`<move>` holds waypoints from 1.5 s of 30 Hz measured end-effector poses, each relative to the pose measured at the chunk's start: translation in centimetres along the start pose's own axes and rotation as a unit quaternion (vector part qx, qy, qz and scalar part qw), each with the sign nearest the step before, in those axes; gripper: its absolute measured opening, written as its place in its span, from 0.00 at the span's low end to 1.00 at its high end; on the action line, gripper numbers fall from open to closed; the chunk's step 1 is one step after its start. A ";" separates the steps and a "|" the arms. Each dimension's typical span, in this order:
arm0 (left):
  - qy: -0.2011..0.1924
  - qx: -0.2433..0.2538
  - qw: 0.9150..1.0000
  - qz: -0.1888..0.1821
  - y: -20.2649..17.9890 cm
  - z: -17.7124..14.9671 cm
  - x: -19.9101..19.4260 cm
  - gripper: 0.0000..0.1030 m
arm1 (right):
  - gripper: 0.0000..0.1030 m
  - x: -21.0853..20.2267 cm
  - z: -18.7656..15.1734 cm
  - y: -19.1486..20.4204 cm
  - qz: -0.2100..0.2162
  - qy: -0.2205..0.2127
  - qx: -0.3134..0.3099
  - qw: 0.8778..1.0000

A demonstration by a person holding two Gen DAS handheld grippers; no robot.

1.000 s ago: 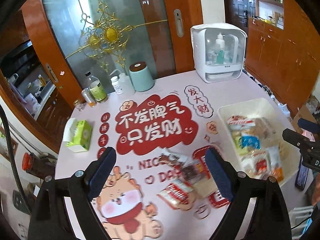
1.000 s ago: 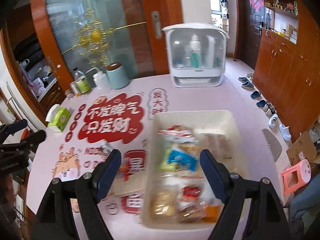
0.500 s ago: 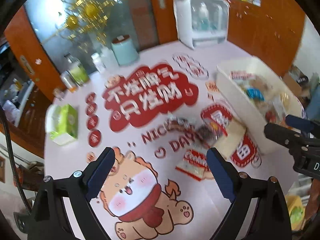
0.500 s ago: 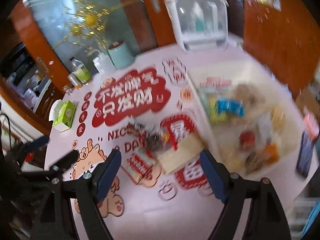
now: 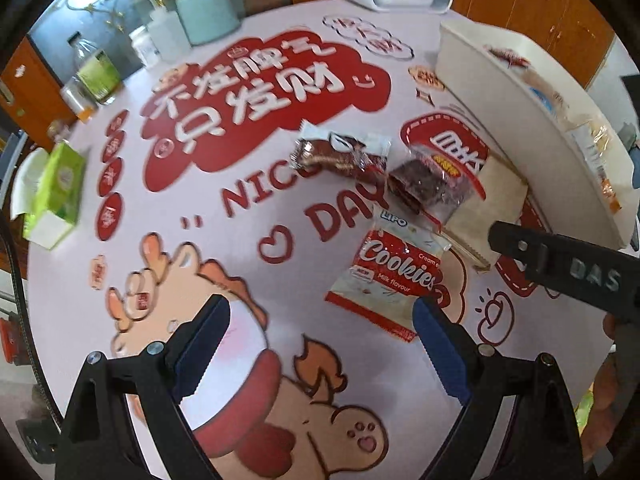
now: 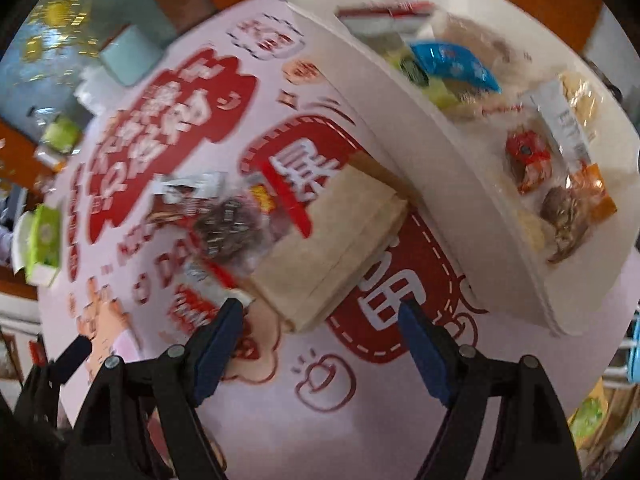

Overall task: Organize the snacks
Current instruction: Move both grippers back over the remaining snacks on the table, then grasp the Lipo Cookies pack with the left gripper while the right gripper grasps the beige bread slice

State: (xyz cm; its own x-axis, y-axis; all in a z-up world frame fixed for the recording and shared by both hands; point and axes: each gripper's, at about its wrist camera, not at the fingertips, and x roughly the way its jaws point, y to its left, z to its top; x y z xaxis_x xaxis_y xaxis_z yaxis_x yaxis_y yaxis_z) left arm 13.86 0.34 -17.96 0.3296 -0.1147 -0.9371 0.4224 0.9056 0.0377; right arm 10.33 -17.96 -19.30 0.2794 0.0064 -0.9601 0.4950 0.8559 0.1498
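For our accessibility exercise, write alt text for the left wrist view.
The open left gripper hovers over a pink printed table, close to a Lipo Cookies packet. Beyond it lie a chocolate wafer packet, a dark brownie packet and a flat beige package beside a white snack bin.

Bright, even daylight fills both views. The right wrist view smears with motion blur; the left is sharper, soft toward its edges. Fisheye curvature bends the surface (image 5: 280, 20), dark corners.
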 end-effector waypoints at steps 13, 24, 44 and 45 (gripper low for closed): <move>0.027 -0.009 0.999 -0.027 -0.5 1.0 4.5 0.90 | 0.82 3.5 2.3 1.5 -0.036 0.021 0.008 0.999; 0.034 -0.020 0.998 -0.054 -0.8 2.1 5.2 0.89 | 0.63 4.2 4.3 3.3 -0.081 0.020 -0.051 0.995; 0.024 0.108 0.992 -0.060 -4.6 1.8 5.8 0.61 | 0.60 2.1 0.2 -0.4 -0.036 0.051 -0.062 0.996; 0.027 0.109 0.992 -0.065 -4.6 1.8 5.7 0.56 | 0.60 2.0 -0.1 -0.4 -0.033 0.051 -0.063 0.996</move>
State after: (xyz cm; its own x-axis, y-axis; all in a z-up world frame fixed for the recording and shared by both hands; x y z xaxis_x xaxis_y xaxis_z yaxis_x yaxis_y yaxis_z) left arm 15.29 -5.21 -22.83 0.2175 -0.1981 -0.9557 0.6321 0.7747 -0.0167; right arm 10.65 -18.23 -21.29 0.1616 -0.0059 -0.9868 0.3999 0.9146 0.0601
